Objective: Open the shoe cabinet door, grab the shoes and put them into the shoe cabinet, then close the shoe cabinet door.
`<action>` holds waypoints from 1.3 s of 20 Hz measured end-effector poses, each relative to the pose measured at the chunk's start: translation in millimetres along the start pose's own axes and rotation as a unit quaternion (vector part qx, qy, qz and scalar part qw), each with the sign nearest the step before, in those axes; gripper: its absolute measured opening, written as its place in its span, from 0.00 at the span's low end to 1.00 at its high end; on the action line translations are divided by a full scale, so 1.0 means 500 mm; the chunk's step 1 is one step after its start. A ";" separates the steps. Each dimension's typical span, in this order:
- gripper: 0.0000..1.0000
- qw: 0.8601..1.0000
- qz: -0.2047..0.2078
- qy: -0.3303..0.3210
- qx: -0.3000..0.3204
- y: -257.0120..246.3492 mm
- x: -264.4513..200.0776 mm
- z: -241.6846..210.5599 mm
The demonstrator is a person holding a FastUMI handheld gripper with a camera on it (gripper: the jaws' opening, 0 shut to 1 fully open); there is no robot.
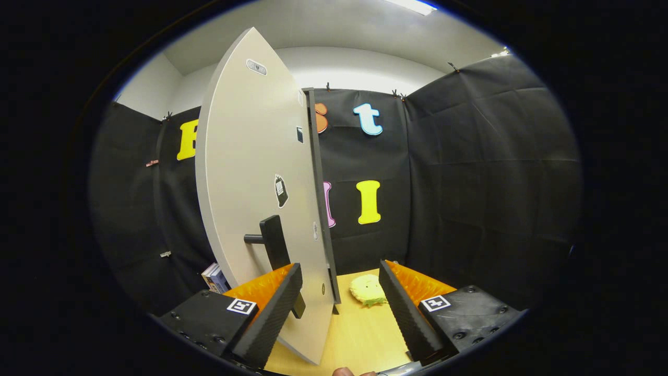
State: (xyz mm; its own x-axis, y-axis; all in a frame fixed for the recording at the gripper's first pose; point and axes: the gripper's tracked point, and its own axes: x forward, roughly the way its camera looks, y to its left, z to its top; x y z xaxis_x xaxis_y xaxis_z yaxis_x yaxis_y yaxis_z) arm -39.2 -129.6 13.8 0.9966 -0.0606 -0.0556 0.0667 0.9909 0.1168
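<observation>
The shoe cabinet door (250,183), a pale grey panel, stands swung out and nearly edge-on to me. Its dark edge runs down between my fingers, close to the left finger. A black bar handle (274,243) sticks out of the door's face just above the left fingertip. My gripper (340,267) is open, its fingers wide apart and pressing on nothing. A yellow fuzzy shoe (368,290) lies on the wooden surface (360,334) just ahead, between the door edge and the right finger (404,308).
Some books (215,277) stand low behind the door, to the left. Black cloth walls (469,198) close the booth behind and to the right. A person's fingertip (344,372) shows below the fingers.
</observation>
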 end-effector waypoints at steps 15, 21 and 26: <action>0.99 0.998 0.056 0.002 0.004 0.261 0.056 -0.045; 0.99 0.996 0.089 0.016 -0.008 0.358 0.093 -0.059; 0.98 0.996 0.093 0.009 -0.001 0.378 0.100 -0.046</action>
State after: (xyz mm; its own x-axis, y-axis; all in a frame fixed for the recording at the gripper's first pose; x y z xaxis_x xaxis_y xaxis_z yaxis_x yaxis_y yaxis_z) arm 21.9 57.4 10.5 0.9906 0.1265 -0.0514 -0.1193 0.9850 0.1244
